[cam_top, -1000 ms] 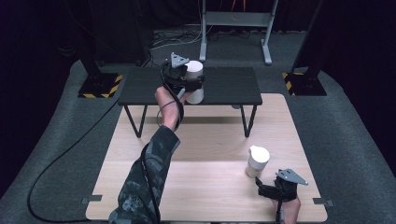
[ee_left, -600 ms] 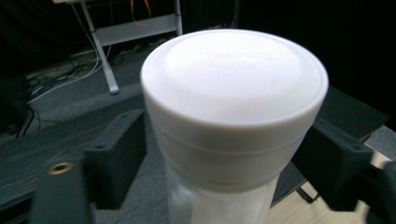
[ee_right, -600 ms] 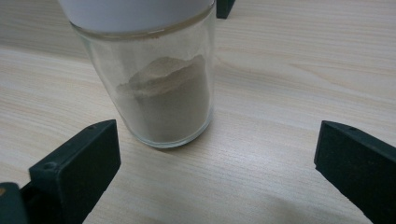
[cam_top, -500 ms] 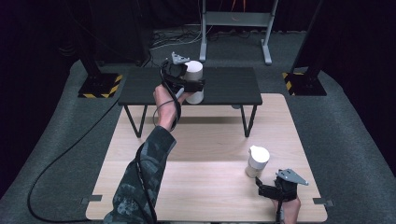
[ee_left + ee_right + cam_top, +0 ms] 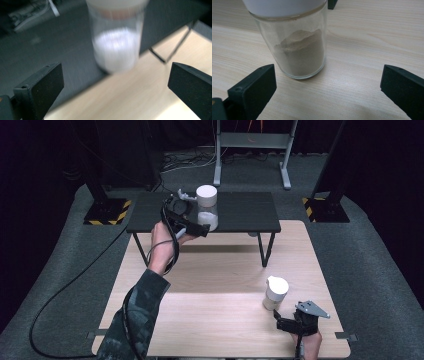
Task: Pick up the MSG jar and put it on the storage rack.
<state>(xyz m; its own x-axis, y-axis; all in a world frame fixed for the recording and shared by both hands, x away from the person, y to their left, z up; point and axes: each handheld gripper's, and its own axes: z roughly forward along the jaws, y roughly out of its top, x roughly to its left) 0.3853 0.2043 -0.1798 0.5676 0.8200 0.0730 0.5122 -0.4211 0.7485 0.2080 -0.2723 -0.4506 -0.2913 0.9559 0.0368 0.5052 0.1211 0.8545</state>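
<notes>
White-lidded jar (image 5: 207, 208) stands on the black shelf (image 5: 240, 212), at its front edge; left gripper (image 5: 202, 231), jaws just opened wide, sits released just before that jar; right gripper (image 5: 281, 322), released, faces the second jar (image 5: 275, 293) on the desk (image 5: 220, 285), well apart.

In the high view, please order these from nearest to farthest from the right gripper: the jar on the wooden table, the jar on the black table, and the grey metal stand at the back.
From the right gripper, at the bottom right:
1. Jar on the wooden table, just ahead of its jaws.
2. Jar on the black table, up on the low black table, beside the left gripper.
3. Grey metal stand, on the floor behind the black table.
</notes>
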